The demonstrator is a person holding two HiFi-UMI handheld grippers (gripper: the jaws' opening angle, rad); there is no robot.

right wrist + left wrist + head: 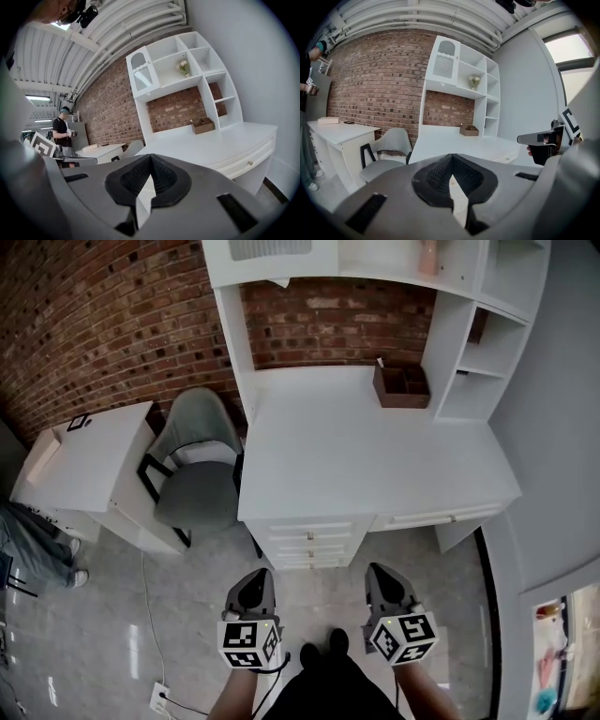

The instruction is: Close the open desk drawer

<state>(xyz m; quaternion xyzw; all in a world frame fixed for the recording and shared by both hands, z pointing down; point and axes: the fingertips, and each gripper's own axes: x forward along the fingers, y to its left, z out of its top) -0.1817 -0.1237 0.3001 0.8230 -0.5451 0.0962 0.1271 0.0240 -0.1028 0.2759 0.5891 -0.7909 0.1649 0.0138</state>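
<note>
A white desk (356, 456) stands against the brick wall, with a stack of small drawers (309, 542) under its left part. Under its right part a wide drawer (436, 517) with small knobs stands slightly out from the front edge; the same drawer (248, 163) shows in the right gripper view. Both grippers hang low over the floor, well short of the desk front. My left gripper (253, 589) (451, 159) is shut and holds nothing. My right gripper (386, 582) (150, 158) is shut too, also with nothing in it.
A grey chair (197, 474) sits at the desk's left, beside a small white table (89, 460). A brown wooden box (401, 385) rests at the back of the desk under white shelves (478, 343). A person (37, 554) stands far left. A floor socket (159, 697) with cable lies near my feet.
</note>
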